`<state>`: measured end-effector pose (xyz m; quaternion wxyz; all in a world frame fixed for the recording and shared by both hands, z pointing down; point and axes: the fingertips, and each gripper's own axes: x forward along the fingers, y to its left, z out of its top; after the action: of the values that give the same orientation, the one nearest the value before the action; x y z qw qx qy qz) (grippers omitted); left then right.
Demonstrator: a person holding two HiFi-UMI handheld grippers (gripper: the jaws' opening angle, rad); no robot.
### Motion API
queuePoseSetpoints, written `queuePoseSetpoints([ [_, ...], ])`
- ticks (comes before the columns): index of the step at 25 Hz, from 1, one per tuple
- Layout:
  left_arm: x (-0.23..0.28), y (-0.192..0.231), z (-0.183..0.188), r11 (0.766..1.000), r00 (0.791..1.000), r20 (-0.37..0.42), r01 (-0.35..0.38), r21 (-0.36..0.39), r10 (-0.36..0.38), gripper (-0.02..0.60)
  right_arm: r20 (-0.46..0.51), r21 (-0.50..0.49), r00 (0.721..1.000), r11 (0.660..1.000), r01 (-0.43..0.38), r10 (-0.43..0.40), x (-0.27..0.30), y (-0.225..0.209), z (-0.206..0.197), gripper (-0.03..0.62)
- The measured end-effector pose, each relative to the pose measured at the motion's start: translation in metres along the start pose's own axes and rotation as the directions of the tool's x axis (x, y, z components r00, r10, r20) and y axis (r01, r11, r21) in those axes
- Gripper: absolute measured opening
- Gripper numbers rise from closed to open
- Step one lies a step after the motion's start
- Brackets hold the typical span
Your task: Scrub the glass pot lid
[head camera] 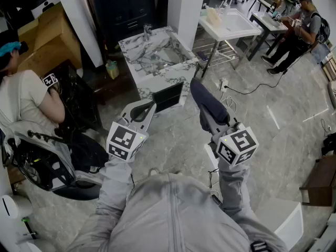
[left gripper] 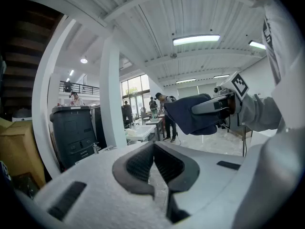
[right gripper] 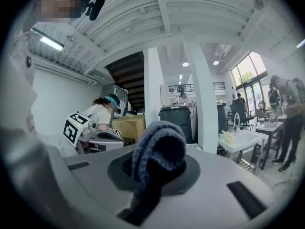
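Fingers of the right gripper (right gripper: 153, 173) clench a dark blue cloth (right gripper: 159, 144); those of the left gripper (left gripper: 155, 168) meet, empty.

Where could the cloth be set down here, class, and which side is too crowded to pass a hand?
Free: the marble counter rim around its basin, and the bare floor between counter and cable. Crowded: the left, where a seated person and a cardboard box sit close together. The right gripper holds the cloth.
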<state>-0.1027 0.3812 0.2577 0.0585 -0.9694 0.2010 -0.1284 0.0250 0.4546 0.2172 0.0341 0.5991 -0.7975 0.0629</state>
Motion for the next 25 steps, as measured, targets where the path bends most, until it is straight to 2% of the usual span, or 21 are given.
queuePoseSetpoints([
  [11,0.011,-0.022,0.011,1.000,1.000,-0.006,-0.017,-0.003,0.017,0.026,0.046,0.006,0.999,1.000,-0.022,0.022,-0.021,-0.013,0.012,0.058],
  [18,0.025,-0.038,0.018,0.998,0.999,0.002,-0.033,-0.045,0.033,0.026,0.011,-0.007,1.000,1.000,-0.020,0.020,-0.034,-0.034,0.009,0.058],
  [25,0.039,-0.056,0.022,0.998,0.999,0.006,-0.043,-0.050,0.044,0.026,-0.011,-0.009,1.000,1.000,-0.030,0.030,-0.051,-0.053,0.000,0.058],
])
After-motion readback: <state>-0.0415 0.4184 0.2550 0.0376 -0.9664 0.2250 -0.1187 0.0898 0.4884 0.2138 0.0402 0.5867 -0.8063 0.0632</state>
